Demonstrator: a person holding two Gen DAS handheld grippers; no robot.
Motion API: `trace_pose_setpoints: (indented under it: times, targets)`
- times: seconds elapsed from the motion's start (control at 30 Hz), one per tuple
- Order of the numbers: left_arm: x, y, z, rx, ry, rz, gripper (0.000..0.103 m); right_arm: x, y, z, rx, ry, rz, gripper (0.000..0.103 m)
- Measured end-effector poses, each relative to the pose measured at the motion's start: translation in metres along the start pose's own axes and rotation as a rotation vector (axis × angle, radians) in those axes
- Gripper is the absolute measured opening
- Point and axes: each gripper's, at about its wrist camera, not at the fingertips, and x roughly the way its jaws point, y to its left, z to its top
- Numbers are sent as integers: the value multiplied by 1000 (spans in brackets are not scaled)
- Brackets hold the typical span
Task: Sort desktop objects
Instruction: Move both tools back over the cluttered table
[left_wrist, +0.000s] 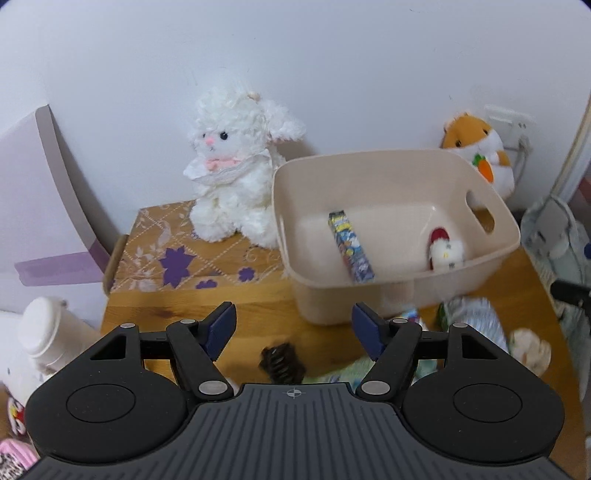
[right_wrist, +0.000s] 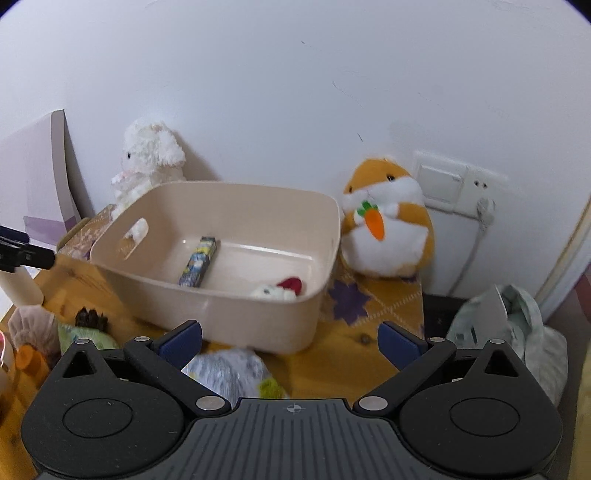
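Both tongs stand wide with nothing between their blue pads. The left tongs (left_wrist: 293, 326) fill the bottom of their frame above the wooden table (left_wrist: 258, 314), short of the beige bin (left_wrist: 400, 299) at centre right. The right tongs (right_wrist: 290, 341) hover low in their frame before the same bin. Inside it lie a slim printed box (left_wrist: 351, 245) and a small white plush with a red part (left_wrist: 445, 251). A dark hair clip (left_wrist: 282, 362) rests on the table between the left pads, untouched.

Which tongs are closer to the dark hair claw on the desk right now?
Left. The hair claw lies just ahead of the open left tongs, between the fingertips. From the right tongs it sits off to their left, farther away.
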Motion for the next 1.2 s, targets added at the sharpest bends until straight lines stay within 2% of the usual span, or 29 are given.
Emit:
trace_pose_setpoints:
  times: [0.17, 0.43, 0.67, 0.8, 1.03, 1.2]
  targets:
    - [-17, 16, -23, -47, 8, 5, 71, -12, -4, -22, 29, 24, -14, 103]
    - [-24, 29, -67, -77, 80, 12, 71, -22, -16, -58, 58, 105, -47, 103]
    - [-13, 26, -108, -59, 160, 15, 71, -20, -22, -86, -9, 153, -84, 103]
    - [-6, 21, -118, -36, 163, 31, 71, -12, -28, -95, -33, 190, -104, 103]
    - [13, 20, -126, -68, 195, 47, 71, 12, -28, -104, -128, 258, -89, 103]
    - [26, 19, -130, -92, 216, 32, 71, 32, -25, -107, -197, 297, -86, 103]
